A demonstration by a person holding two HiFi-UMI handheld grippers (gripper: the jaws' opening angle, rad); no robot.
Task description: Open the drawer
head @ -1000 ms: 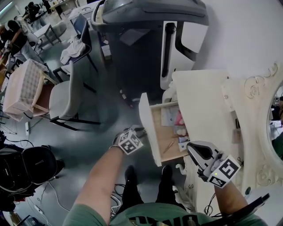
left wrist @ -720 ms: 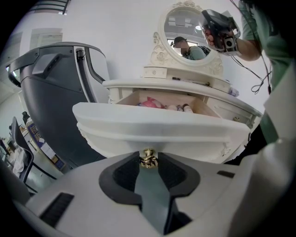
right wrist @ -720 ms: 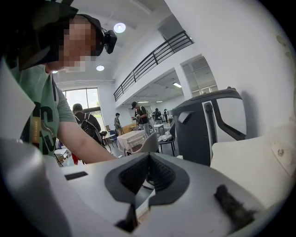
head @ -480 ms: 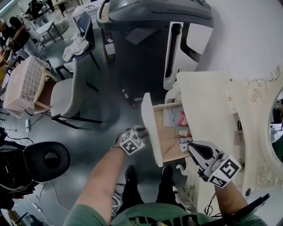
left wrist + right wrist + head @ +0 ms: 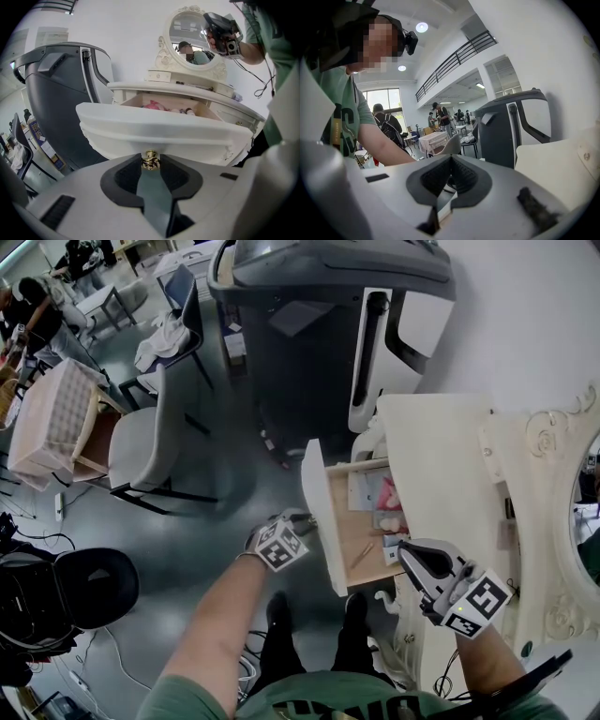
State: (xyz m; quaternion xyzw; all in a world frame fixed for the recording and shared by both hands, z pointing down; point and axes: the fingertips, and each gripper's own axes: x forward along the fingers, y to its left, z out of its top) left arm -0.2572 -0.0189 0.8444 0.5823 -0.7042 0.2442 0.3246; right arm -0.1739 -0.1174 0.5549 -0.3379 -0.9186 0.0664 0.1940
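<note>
The white drawer (image 5: 321, 521) of the dressing table (image 5: 441, 465) stands pulled out, with pink items (image 5: 385, 493) and a thin stick (image 5: 361, 554) showing inside. My left gripper (image 5: 298, 524) is shut on the drawer's small gold knob (image 5: 150, 162), which sits between the dark pads (image 5: 125, 176) below the white drawer front (image 5: 159, 133). My right gripper (image 5: 409, 557) hovers near the drawer's near corner by the tabletop, shut, with nothing between its pads (image 5: 464, 177).
A big grey machine (image 5: 319, 306) stands just beyond the drawer. An oval mirror (image 5: 589, 512) rises at the table's right edge. Grey chairs (image 5: 141, 442) and a checked table (image 5: 52, 423) are at the left, a black chair (image 5: 66, 592) at lower left. People stand far off.
The grippers and the drawer keep their places. The head view has shifted slightly, and the black chair at lower left has turned.
</note>
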